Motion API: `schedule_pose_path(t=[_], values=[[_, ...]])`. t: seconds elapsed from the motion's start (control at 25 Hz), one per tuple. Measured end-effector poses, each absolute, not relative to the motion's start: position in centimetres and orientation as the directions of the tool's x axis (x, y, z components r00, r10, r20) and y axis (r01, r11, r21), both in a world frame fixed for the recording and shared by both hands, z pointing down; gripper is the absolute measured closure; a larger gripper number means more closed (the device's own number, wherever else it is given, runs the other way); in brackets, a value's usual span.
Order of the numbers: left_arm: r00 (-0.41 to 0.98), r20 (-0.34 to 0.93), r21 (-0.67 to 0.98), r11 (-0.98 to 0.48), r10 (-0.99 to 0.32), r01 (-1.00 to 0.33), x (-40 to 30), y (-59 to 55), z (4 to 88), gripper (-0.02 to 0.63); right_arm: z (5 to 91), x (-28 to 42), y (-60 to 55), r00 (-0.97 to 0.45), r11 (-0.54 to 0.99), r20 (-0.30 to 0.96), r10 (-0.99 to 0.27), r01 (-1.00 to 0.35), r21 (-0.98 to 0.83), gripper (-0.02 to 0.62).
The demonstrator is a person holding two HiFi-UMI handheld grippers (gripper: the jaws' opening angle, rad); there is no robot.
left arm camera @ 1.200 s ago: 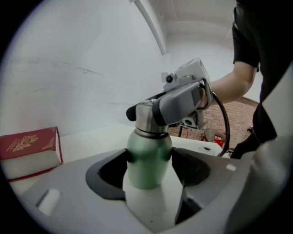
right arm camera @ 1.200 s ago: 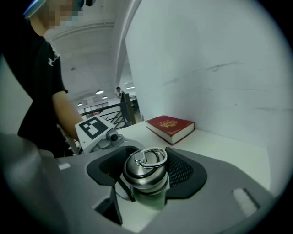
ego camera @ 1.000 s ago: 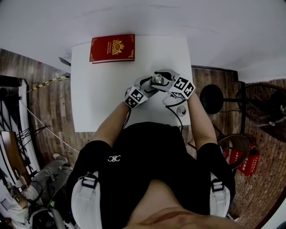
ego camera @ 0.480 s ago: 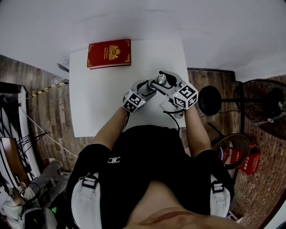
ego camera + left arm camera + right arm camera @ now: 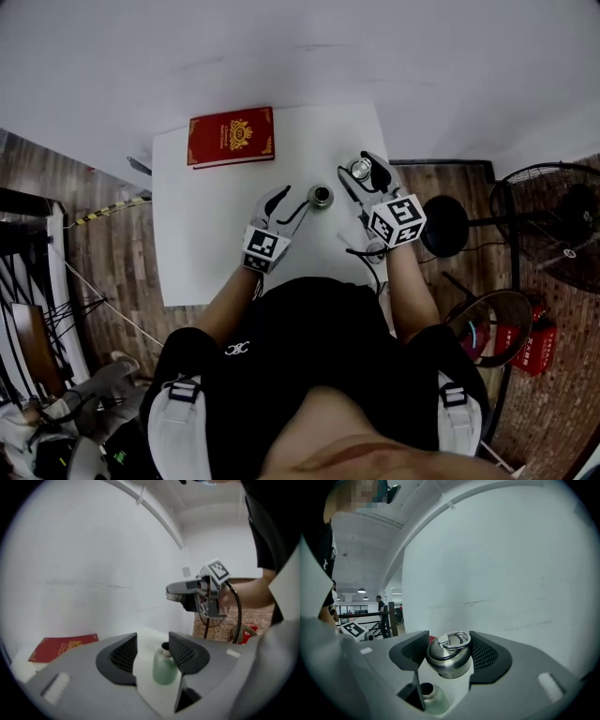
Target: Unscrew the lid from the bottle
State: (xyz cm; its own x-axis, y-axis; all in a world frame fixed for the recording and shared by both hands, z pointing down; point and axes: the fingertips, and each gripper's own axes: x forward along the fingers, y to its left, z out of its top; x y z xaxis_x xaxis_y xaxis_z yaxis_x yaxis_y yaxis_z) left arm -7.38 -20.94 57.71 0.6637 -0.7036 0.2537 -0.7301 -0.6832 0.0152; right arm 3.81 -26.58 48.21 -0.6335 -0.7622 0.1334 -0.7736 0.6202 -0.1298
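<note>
Two tools are held over a white worktop (image 5: 202,234), one in each of the person's hands.

**Left tool** (image 5: 289,208)
- The jaws stand apart at a moderate width and have just been closing.
- Neither pad presses on anything.
- The marker cube (image 5: 265,248) sits at the rear of the tool, nearest the person.

**Bottle** (image 5: 322,196)
- The bottle stands upright on the worktop, just ahead of the left tool's jaw tips and near the worktop's right half.
- In the left gripper view, its pale green body (image 5: 164,667) shows through the gap between the jaws, close to the right-hand jaw.
- The neck is bare and open.

**Right tool** (image 5: 364,171)
- The jaws are closed on the lid (image 5: 449,657), with one pad on each side of it.
- The lid is a domed steel cap with a wire ring on top.
- In the head view, the lid (image 5: 360,170) is held off the bottle, just to its right.
- In the right gripper view, the bottle's open neck (image 5: 427,692) shows below and to the left of the lid.
- In the left gripper view, the right tool (image 5: 199,595) hangs above and beyond the bottle.

**Surroundings**
- A red book (image 5: 232,136) lies flat at the far left corner of the worktop, well apart from the bottle.
- A round stool (image 5: 445,225) and a fan (image 5: 553,220) stand on the wooden floor (image 5: 112,253) to the right of the worktop.
</note>
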Motion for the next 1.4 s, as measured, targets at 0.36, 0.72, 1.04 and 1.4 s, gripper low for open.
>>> schedule_pose_path(t=[0.36,0.72,1.04,1.4], values=[[0.275,0.175,-0.023,-0.284,-0.945,-0.959,-18.0,-25.5,48.4,0.552,43.4,6.8,-28.8,-0.466,0.458,0.028,-0.884,-0.877,-0.144,0.327],[0.182,0.136,-0.083,-0.194,-0.974,-0.978,-21.1,-26.4,43.2,0.552,41.2,7.0,-29.6,-0.442,0.437,-0.019,-0.897,-0.878,-0.197,0.327],[0.190,0.155,-0.076,-0.204,-0.969,-0.976,-20.9,-26.4,43.4,0.552,41.6,6.5,-29.5,-0.452,0.443,-0.005,-0.892,-0.873,-0.206,0.327],[0.210,0.174,-0.091,-0.228,-0.962,-0.969,-20.0,-26.4,43.7,0.552,42.0,5.3,-29.0,-0.490,0.478,0.016,-0.872,-0.858,-0.188,0.327]])
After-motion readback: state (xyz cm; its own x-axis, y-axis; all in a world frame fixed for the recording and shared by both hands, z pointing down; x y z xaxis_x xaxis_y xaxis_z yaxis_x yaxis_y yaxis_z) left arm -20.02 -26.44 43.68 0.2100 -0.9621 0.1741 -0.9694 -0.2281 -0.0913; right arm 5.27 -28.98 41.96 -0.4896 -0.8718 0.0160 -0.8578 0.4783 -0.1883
